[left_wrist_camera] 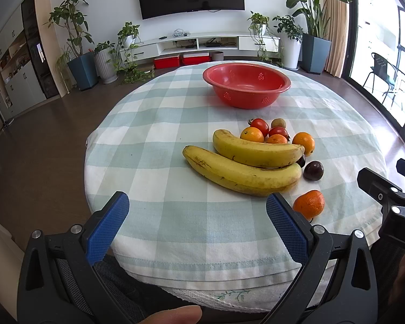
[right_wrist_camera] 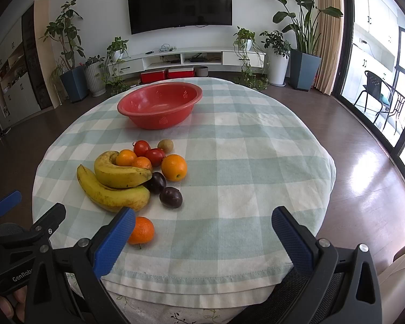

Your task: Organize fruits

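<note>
**Fruit still loose on the cloth, colander empty, both grippers idle**

Left gripper (left_wrist_camera: 197, 210) and right gripper (right_wrist_camera: 202, 224): jaws wide, nothing held, both hovering at the table's 6 o'clock edge.

Fruit sits in one cluster on the checked tablecloth (left_wrist_camera: 154, 140), about mid-table. Red colander bowl (left_wrist_camera: 247, 83) stands empty at 12 o'clock, well apart from the pile.

Handling, my read:
- Two bananas (left_wrist_camera: 243, 167), touching side by side: soft, bruise easily. Grip mid-body across the width, light squeeze.
- Tomatoes (left_wrist_camera: 259, 126): thin skin, fragile, gentlest close.
- Oranges (left_wrist_camera: 304, 141) and the lone mandarin (left_wrist_camera: 309, 205): firm, round, will roll. Centre the jaws on the widest part.
- Passion fruits (left_wrist_camera: 313, 170): smooth, dark, possibly slippery.
- Kiwi (left_wrist_camera: 278, 123): small, at the far side of the pile.

View differences: the right wrist shows both passion fruits (right_wrist_camera: 171, 197) fully; the left wrist has one mostly hidden behind the bananas. Left wrist shows a fingertip (left_wrist_camera: 175, 314) at 6 o'clock; right wrist shows the mandarin (right_wrist_camera: 141, 230) just beside its left finger.
</note>
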A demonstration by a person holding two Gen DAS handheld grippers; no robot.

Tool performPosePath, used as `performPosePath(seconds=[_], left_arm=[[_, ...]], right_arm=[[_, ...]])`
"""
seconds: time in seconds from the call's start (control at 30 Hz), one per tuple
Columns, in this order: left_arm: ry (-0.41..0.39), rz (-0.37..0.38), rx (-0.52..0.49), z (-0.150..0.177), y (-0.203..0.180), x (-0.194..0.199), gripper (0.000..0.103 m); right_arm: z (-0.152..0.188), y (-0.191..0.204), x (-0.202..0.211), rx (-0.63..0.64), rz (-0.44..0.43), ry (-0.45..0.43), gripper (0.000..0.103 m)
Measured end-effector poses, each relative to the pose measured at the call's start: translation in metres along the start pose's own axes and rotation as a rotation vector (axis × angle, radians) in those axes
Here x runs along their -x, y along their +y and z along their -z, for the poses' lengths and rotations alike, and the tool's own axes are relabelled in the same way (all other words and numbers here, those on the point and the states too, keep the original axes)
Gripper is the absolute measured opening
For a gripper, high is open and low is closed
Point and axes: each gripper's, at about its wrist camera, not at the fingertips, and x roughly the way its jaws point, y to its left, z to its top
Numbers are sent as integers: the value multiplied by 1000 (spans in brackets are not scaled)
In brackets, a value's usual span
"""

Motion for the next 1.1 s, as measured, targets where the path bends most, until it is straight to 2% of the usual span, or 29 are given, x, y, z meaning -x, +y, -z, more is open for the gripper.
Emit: performPosePath(seconds=[0.33, 0.67, 0.8, 0.93, 0.97, 1.03, 1.1], left_arm=[[3, 0, 0, 4, 0, -3, 103], [31, 0, 10, 29, -3, -14, 103], [44, 65, 28, 39, 0, -13, 103], [51, 257, 39, 51, 7, -13, 103], [69, 282, 46, 51, 6, -16, 103], [111, 300, 41, 58, 6, -18, 103], [184, 287, 26, 59, 2, -22, 103]], right_arm=[[1, 0, 0, 1, 0, 0, 103], [-2, -1, -2, 1, -3, 2, 103], [2, -5, 0, -2, -19, 3, 103], [10, -11, 3, -6, -52, -17, 103], [9, -10, -1, -2, -65, -19, 103], [10, -12, 0, 9, -90, -21, 103], [12, -12, 0, 23, -113, -23, 103]])
